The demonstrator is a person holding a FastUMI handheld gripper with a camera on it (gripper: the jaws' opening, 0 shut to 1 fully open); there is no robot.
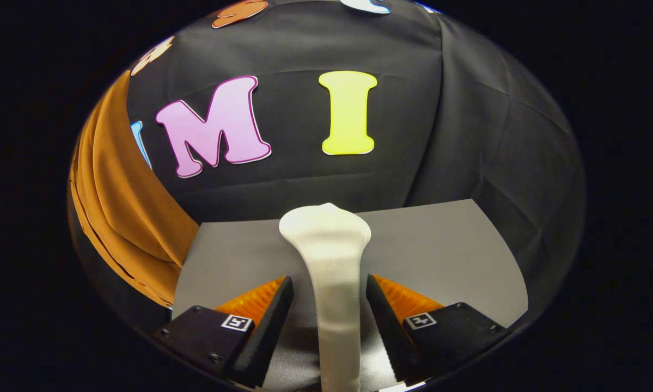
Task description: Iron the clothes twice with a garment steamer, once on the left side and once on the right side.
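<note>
A white garment steamer (326,234) stands upright on the grey table (446,245), its wide head on top and its slim handle running down between my fingers. My gripper (329,279) is open around the handle, with a narrow gap showing on each side, so neither finger (274,321) presses on it. An orange-brown garment (119,207) hangs in folds to the left, beyond the table's left edge and apart from the steamer.
The black cloth wall rises right behind the table's far edge. The table's grey top spreads out on both sides of the steamer, wider on the right.
</note>
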